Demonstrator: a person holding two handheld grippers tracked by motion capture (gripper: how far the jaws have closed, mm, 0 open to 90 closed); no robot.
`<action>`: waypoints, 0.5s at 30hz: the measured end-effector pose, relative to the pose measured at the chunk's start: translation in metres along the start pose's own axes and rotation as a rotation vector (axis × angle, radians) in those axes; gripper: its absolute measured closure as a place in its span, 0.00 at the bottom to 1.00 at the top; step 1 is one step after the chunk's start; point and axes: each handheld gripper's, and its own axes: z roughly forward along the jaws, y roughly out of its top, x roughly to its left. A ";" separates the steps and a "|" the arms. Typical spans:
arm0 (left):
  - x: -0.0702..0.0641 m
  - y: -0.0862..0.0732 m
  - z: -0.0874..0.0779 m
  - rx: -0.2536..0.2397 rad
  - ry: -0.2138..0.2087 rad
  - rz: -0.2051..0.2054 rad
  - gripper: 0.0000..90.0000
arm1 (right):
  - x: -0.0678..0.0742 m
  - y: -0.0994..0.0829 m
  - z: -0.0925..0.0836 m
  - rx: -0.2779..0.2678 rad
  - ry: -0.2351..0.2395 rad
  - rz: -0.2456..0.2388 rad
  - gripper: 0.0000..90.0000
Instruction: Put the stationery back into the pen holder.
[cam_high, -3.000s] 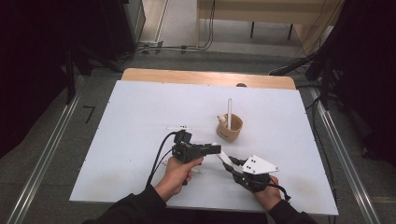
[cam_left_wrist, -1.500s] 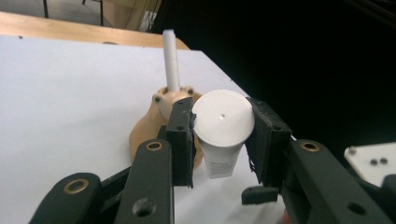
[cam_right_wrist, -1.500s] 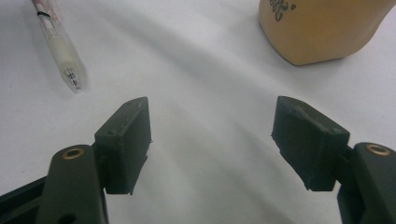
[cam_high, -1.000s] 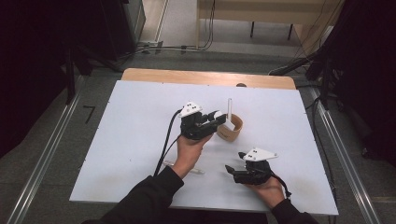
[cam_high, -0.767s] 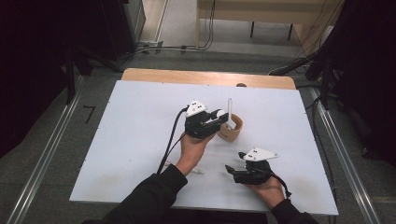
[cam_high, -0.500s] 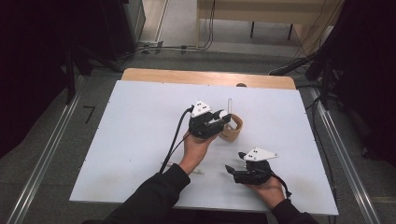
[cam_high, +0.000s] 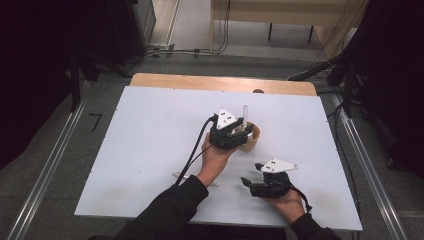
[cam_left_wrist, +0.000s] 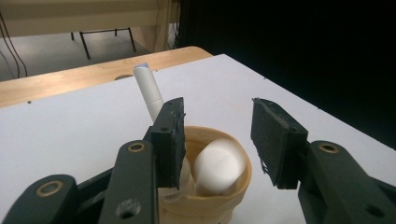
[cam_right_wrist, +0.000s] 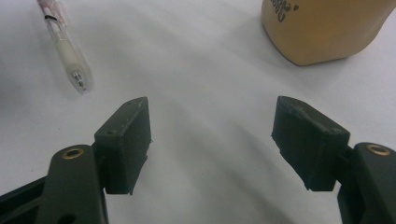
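A tan cup (cam_high: 252, 140) stands right of the table's middle, with a white tube (cam_high: 244, 112) leaning upright out of it. My left gripper (cam_high: 243, 134) hovers just over the cup's rim. Its jaws have just been opening and stand apart in the left gripper view, around nothing (cam_left_wrist: 217, 126). Below the gap, a white rounded thing (cam_left_wrist: 219, 165) rests inside the cup (cam_left_wrist: 233, 205) beside the tube (cam_left_wrist: 148, 91). My right gripper (cam_high: 246, 181) lies low near the front edge, open and holding nothing (cam_right_wrist: 212, 130), pointing towards the cup (cam_right_wrist: 322, 28).
A clear plastic pen (cam_right_wrist: 65, 46) lies on the white table (cam_high: 150, 130) ahead and left of the right gripper, close to the left forearm (cam_high: 181, 175). A wooden strip (cam_high: 200, 82) runs along the far edge. Dark floor and metal rails flank both sides.
My left gripper has shifted right and slightly down, from beside the cup to over its rim, and its jaws stand wider. The right hand has stayed put.
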 end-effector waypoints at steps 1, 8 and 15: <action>0.000 0.000 -0.001 0.000 -0.001 0.001 0.60 | 0.000 0.000 0.000 -0.001 -0.001 0.000 0.30; 0.000 0.002 -0.007 0.007 -0.013 -0.004 0.51 | 0.000 0.000 0.000 -0.003 0.002 0.002 0.30; -0.001 0.003 -0.020 0.022 -0.041 -0.068 0.37 | 0.001 0.000 0.000 -0.003 0.003 -0.003 0.28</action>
